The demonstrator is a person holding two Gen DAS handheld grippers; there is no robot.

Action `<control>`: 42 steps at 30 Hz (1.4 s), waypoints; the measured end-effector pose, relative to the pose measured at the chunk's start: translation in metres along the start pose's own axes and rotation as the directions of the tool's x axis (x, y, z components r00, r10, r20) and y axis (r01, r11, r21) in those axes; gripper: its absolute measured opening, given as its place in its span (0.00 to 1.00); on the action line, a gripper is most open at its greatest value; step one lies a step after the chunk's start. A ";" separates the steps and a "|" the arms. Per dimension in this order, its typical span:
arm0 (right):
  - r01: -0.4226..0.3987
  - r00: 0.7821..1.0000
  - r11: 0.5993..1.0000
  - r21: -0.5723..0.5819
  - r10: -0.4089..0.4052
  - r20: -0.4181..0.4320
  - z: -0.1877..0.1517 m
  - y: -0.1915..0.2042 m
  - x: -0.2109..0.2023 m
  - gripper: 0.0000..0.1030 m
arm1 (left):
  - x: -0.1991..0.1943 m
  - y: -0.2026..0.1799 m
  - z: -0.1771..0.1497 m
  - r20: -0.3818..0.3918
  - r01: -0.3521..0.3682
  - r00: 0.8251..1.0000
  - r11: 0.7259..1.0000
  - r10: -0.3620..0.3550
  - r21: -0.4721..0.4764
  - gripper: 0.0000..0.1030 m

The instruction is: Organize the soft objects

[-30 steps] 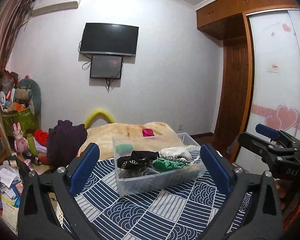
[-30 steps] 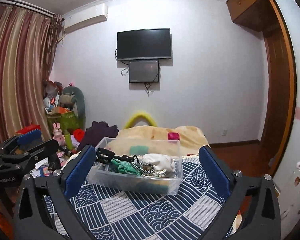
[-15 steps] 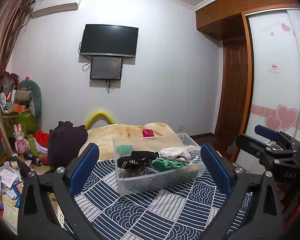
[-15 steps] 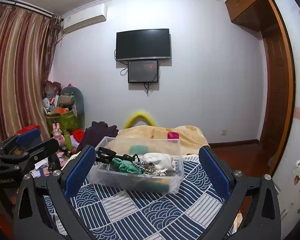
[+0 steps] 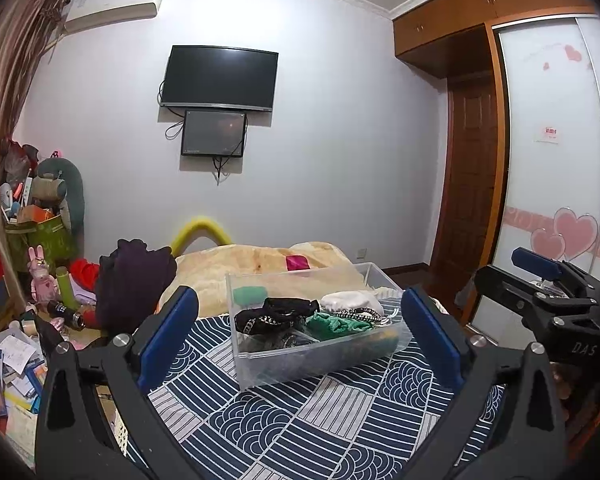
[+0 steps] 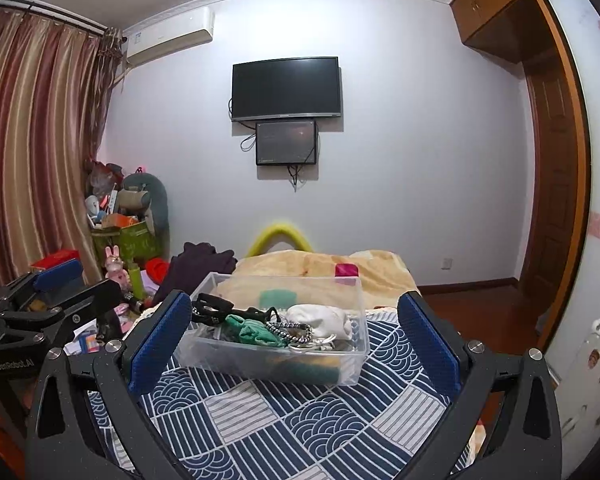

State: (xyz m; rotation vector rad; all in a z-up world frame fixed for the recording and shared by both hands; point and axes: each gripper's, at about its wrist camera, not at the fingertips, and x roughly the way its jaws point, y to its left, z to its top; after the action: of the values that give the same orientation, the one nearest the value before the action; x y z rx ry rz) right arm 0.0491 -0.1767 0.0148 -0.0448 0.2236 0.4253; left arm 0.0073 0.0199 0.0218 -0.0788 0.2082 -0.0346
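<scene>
Both tongs are sitting spread wide, pinching nothing: left gripper [image 5: 298, 334] and right gripper [image 6: 294, 338] are hovering over the near end of the bed [image 5: 300, 412], side by side. Clear bin [image 5: 320, 356] is resting on the patterned blue cover mid-bed, ahead of both. Soft items are lying inside it: black piece [image 5: 284, 310], green cloth [image 6: 252, 330], white cloth [image 6: 324, 318]. Tan blanket [image 5: 252, 264] is lying behind the bin.

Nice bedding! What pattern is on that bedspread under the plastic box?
Navy and white patchwork of stripes and wave scales on the bedspread, clearest from the right wrist.
</scene>
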 end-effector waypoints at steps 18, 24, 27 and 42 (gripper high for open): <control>-0.008 1.000 1.000 0.010 0.008 0.002 0.000 0.002 -0.002 1.00 | 0.001 -0.001 -0.003 -0.008 0.000 1.000 1.000 0.000 0.002 1.00; -0.014 1.000 1.000 0.011 0.014 0.001 0.002 0.003 -0.004 1.00 | 0.002 -0.002 -0.003 -0.015 0.005 1.000 1.000 -0.005 0.003 1.00; -0.015 1.000 1.000 0.008 0.015 0.003 0.002 0.003 -0.005 1.00 | 0.003 -0.003 -0.004 -0.023 0.018 1.000 1.000 -0.018 0.001 1.00; -0.022 1.000 1.000 0.006 0.022 -0.007 0.000 0.005 -0.003 1.00 | 0.002 -0.006 -0.006 -0.027 0.016 1.000 1.000 -0.015 0.010 1.00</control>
State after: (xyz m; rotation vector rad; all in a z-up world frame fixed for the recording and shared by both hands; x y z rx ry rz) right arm 0.0447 -0.1736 0.0158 -0.0380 0.2322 0.4462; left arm 0.0083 0.0134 0.0160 -0.0696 0.2347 -0.0523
